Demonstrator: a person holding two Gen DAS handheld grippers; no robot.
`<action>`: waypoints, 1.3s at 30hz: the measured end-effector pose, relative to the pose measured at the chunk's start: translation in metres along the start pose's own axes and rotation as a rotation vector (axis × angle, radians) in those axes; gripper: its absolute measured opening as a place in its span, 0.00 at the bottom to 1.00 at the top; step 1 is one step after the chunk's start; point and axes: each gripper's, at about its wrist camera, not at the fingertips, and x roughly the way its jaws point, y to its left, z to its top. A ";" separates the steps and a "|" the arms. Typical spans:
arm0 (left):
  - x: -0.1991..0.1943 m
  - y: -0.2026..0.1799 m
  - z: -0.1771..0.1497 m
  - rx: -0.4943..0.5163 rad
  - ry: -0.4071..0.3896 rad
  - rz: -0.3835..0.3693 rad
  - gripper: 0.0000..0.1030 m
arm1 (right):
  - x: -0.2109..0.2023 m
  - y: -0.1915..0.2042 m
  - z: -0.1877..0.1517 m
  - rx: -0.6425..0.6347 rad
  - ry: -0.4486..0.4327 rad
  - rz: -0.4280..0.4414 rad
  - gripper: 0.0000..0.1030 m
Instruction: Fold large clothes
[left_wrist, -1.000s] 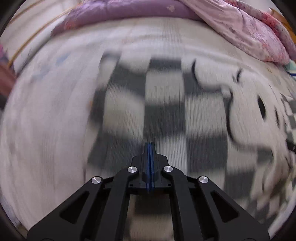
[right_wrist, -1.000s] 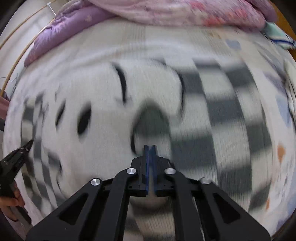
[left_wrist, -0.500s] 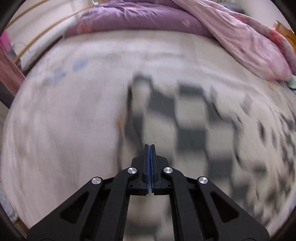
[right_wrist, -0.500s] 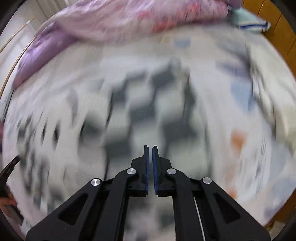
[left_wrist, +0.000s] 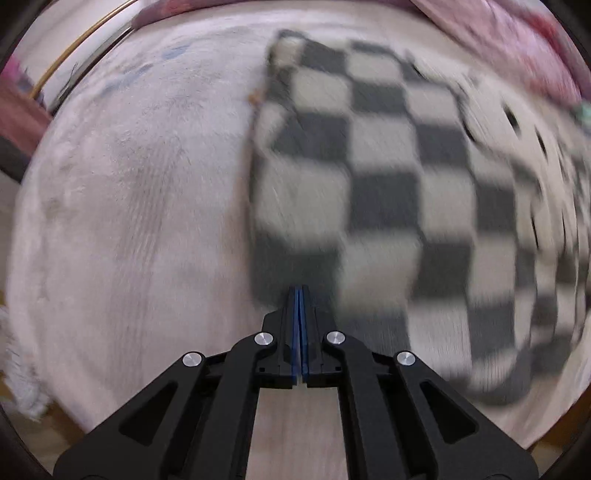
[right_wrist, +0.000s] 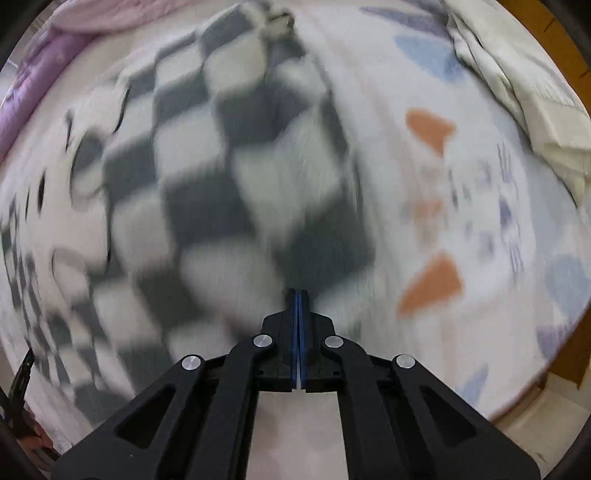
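A large grey-and-white checkered garment lies spread on the bed; it also shows in the right wrist view. Both views are motion-blurred. My left gripper is shut and empty, its tips over the garment's near left corner. My right gripper is shut and empty, its tips over the garment's near right edge. A white area with black markings sits on the garment's right part in the left wrist view and on its left part in the right wrist view.
The bed cover is pale, with blue and orange shapes at the right. A pink quilt and purple bedding lie at the back. A cream cloth lies at the far right. The bed's front edge is close.
Both grippers have swung outward from the garment's middle, the left to its left edge, the right to its right edge. Both have stayed shut.
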 end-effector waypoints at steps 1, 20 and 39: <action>-0.008 -0.010 -0.004 0.016 -0.001 -0.058 0.03 | -0.009 0.012 -0.007 -0.030 -0.013 0.053 0.06; -0.040 -0.091 0.080 0.055 -0.215 -0.248 0.03 | -0.055 0.078 0.038 -0.079 -0.112 0.293 0.06; 0.008 -0.127 -0.018 0.119 -0.024 -0.188 0.02 | 0.047 0.084 -0.042 -0.132 0.168 0.221 0.04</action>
